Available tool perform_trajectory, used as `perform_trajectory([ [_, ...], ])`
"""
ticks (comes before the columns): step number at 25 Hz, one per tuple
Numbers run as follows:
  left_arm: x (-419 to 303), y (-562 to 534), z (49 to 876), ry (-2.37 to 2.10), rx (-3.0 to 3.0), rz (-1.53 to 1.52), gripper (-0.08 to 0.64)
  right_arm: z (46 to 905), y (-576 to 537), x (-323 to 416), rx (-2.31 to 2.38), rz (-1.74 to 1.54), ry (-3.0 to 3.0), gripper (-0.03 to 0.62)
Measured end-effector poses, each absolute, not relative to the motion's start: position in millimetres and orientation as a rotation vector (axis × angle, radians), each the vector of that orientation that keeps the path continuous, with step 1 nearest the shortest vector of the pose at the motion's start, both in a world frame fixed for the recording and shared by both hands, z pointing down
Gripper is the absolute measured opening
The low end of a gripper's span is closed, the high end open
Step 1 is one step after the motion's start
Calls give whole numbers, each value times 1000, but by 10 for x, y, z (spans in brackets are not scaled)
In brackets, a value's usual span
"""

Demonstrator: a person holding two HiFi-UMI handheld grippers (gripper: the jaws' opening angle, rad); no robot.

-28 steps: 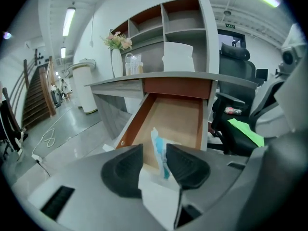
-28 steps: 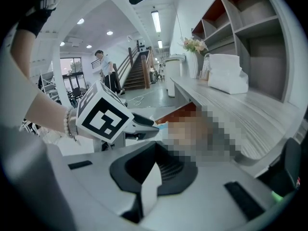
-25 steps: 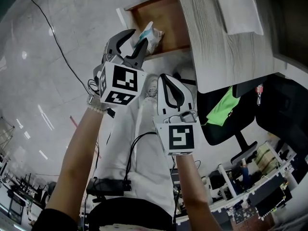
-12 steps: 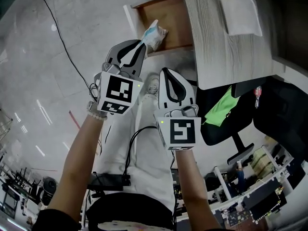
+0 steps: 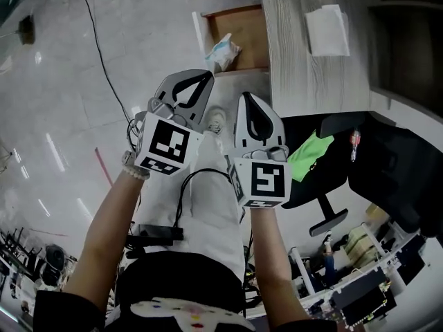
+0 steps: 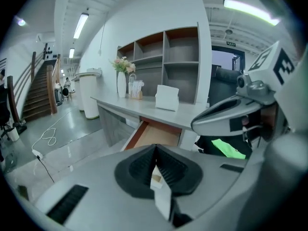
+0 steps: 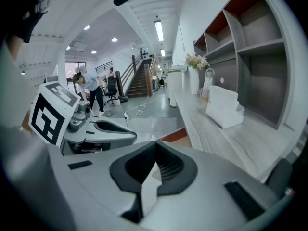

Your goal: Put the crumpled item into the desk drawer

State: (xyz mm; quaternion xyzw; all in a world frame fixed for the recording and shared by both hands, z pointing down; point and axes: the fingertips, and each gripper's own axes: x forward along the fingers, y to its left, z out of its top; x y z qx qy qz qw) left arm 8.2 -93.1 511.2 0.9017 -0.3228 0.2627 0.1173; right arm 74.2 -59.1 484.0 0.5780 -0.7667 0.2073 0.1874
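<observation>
Top centre of the head view: the crumpled white-and-blue item point(image 5: 223, 50) lies in the open desk drawer point(image 5: 248, 28). Below it, your left gripper point(image 5: 208, 75) and right gripper point(image 5: 246, 96) are clenched on nothing. It is likely light, soft and crushable, so pinch its bunched middle.

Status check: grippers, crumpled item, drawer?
Left gripper shut, empty, short of the drawer. Right gripper shut, empty. Crumpled item lies in the open drawer. Nothing in the way.
</observation>
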Motion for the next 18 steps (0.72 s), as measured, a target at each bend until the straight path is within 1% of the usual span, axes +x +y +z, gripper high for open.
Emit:
perform_trajectory([
  [8,37,-915,4356,-982,2685,690,12,4137,-654,782,1584,405,-2214,5],
  [18,-155,-880,3520,-1076,2705,589,12,3440,-599,786,1602,310,-2256,5],
])
